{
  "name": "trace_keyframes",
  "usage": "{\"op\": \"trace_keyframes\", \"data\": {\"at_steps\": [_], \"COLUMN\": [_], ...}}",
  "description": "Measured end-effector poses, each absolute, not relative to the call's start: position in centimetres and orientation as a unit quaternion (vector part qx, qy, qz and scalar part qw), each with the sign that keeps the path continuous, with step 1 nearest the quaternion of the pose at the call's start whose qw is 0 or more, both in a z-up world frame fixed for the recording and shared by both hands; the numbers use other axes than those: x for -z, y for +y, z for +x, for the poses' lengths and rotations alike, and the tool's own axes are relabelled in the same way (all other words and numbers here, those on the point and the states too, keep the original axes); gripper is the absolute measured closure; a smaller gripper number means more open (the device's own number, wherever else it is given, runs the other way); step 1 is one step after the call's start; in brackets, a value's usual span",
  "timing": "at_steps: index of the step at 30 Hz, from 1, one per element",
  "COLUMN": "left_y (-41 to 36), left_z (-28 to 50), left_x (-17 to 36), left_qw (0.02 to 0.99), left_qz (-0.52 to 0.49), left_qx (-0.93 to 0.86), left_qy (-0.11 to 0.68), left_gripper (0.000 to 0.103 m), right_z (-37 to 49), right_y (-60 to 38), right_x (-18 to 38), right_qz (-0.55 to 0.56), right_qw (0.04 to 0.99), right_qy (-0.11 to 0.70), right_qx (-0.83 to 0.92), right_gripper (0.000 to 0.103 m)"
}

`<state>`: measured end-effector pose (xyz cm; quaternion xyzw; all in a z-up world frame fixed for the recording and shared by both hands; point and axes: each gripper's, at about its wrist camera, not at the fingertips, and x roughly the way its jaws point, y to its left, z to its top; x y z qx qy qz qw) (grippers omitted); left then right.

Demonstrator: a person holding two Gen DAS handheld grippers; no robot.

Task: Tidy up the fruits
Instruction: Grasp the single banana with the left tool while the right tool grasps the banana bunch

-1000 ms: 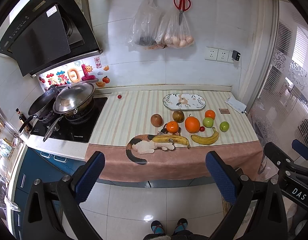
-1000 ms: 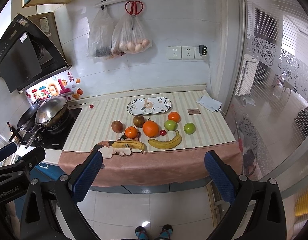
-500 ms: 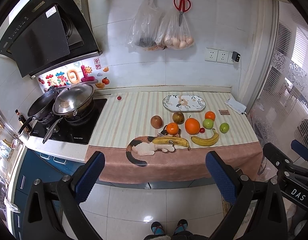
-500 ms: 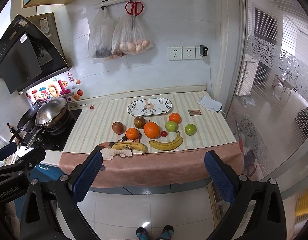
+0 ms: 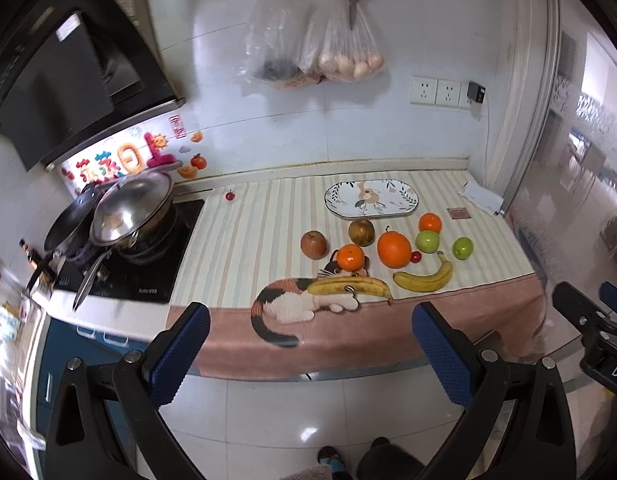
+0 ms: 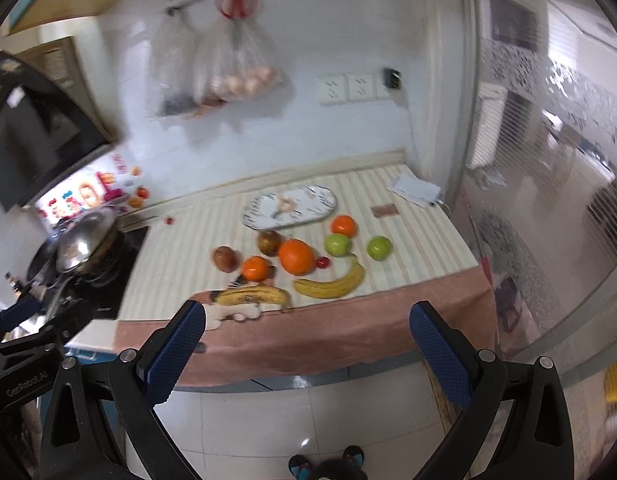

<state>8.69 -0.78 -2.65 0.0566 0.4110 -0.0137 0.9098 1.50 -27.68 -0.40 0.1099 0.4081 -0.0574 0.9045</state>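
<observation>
- Hanging above the floor short of the table (image 5: pixel 448 332), the left hand-held gripper (image 5: pixel 310 344) has its blue-padded jaws spread wide with nothing between them; every fruit lies well ahead of it on the cloth.
- Farthest left of the fruit, a brown apple (image 5: pixel 313 244) sits alone, with a small orange (image 5: pixel 350 257) just to its right and nearer the front edge.
- In front of those, a spotted banana (image 5: pixel 350 286) lies across the cat picture on the cloth, the closest fruit to the left hand-held gripper.
- Behind the small orange is a brown pear (image 5: pixel 361 232), and beyond it an oval patterned plate (image 5: pixel 404 204) near the wall.
- A large orange (image 5: pixel 394 249) sits mid-group, a small red fruit (image 5: pixel 416 257) touching its right side.
- A yellow banana (image 5: pixel 424 279) curves in front of them.
- Further right are a green apple (image 5: pixel 427 241), another small orange (image 5: pixel 429 223) behind it, and a second green apple (image 5: pixel 462 247) set apart.
- The right hand-held gripper (image 6: pixel 306 340), also spread wide and holding nothing, sits over the floor before the table's front edge, the yellow banana straight ahead; this view is blurred.
</observation>
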Motion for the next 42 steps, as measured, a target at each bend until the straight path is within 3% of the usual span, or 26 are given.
{"op": "trace_keyframes", "data": {"at_steps": [6, 12, 15, 22, 27, 31, 34, 36, 37, 38, 42], "left_y": [-3.1, -4.7, -4.0, -1.1, -1.3, -2.3, -3.1, -3.4, -3.6, -3.5, -3.7], "left_z": [15.0, 22.5, 26.8, 32.6, 34.4, 35.1, 35.5, 35.7, 35.8, 35.8, 35.7], "left_x": [8.1, 15.5, 20.2, 29.7, 34.0, 35.8, 36.2, 36.1, 36.1, 36.0, 35.7], "left_qw": [0.885, 0.838, 0.795, 0.685, 0.627, 0.612, 0.61, 0.612, 0.614, 0.617, 0.62], "left_qz": [0.104, 0.115, 0.044, -0.173, -0.275, -0.299, -0.308, -0.314, -0.311, -0.307, -0.313], "left_qx": [0.008, 0.007, -0.005, -0.055, -0.077, -0.098, -0.11, -0.118, -0.119, -0.117, -0.098], "left_qy": [0.454, 0.534, 0.605, 0.705, 0.725, 0.726, 0.722, 0.716, 0.716, 0.715, 0.713], "left_gripper": [0.0, 0.0, 0.004, 0.025, 0.026, 0.035, 0.038, 0.038, 0.047, 0.049, 0.051], "right_z": [7.6, 16.0, 20.6, 27.9, 30.6, 31.8, 32.2, 32.2, 32.0, 31.8, 31.3], "right_y": [-32.0, -38.2, -40.4, -41.1, -40.2, -39.5, -38.8, -38.5, -38.5, -38.5, -38.2], "right_x": [7.1, 17.8, 23.8, 33.7, 36.8, 37.9, 38.3, 38.5, 38.7, 38.9, 40.2], "right_qz": [0.154, 0.246, 0.297, 0.358, 0.352, 0.354, 0.356, 0.362, 0.364, 0.37, 0.398], "right_qw": [0.868, 0.801, 0.758, 0.673, 0.653, 0.644, 0.636, 0.63, 0.626, 0.619, 0.593], "right_qy": [0.466, 0.542, 0.579, 0.646, 0.67, 0.677, 0.684, 0.686, 0.689, 0.692, 0.699], "right_qx": [0.078, 0.062, 0.05, 0.042, 0.043, 0.032, 0.03, 0.035, 0.036, 0.037, 0.046], "right_gripper": [0.0, 0.0, 0.0, 0.001, 0.004, 0.019, 0.023, 0.023, 0.024, 0.024, 0.024]}}
